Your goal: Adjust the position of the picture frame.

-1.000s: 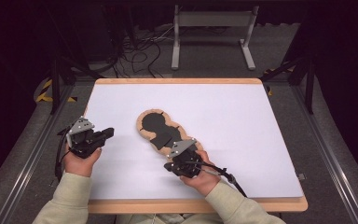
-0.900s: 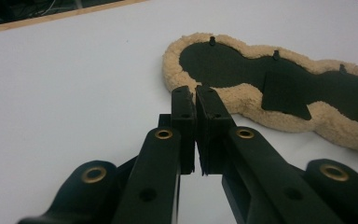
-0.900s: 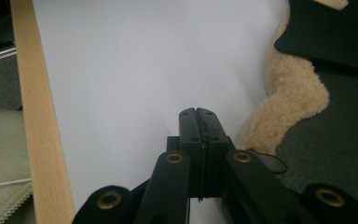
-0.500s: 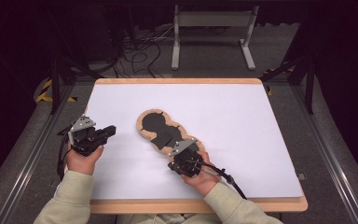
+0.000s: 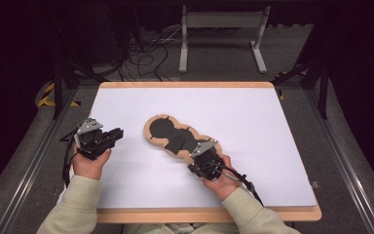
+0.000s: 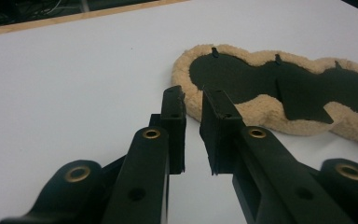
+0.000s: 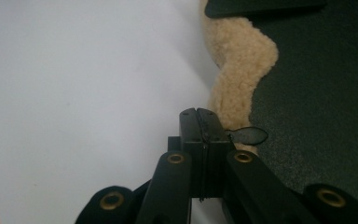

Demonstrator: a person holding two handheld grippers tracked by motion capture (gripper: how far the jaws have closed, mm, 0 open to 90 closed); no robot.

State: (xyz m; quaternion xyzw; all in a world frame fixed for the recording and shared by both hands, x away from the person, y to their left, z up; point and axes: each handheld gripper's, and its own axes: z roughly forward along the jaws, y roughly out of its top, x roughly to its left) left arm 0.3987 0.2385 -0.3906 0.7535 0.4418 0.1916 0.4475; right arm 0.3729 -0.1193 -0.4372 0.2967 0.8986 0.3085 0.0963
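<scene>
R fingers [image 7: 190, 135] clenched at near rim of fleece pad [image 5: 173, 136], loop tab [image 7: 249, 135] touching; pinch unconfirmed. L fingers [image 6: 173, 116] just been opening, empty, short of pad's left end. Pad lies mid-counter [image 5: 272, 122]. Step: securing both ends. Next: bring your L fingers onto the rim, then close.

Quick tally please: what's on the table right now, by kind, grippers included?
Fleece-edged black pad: 1
Grippers: 2, the left gripper and the right gripper
White table: 1
Total: 4
</scene>
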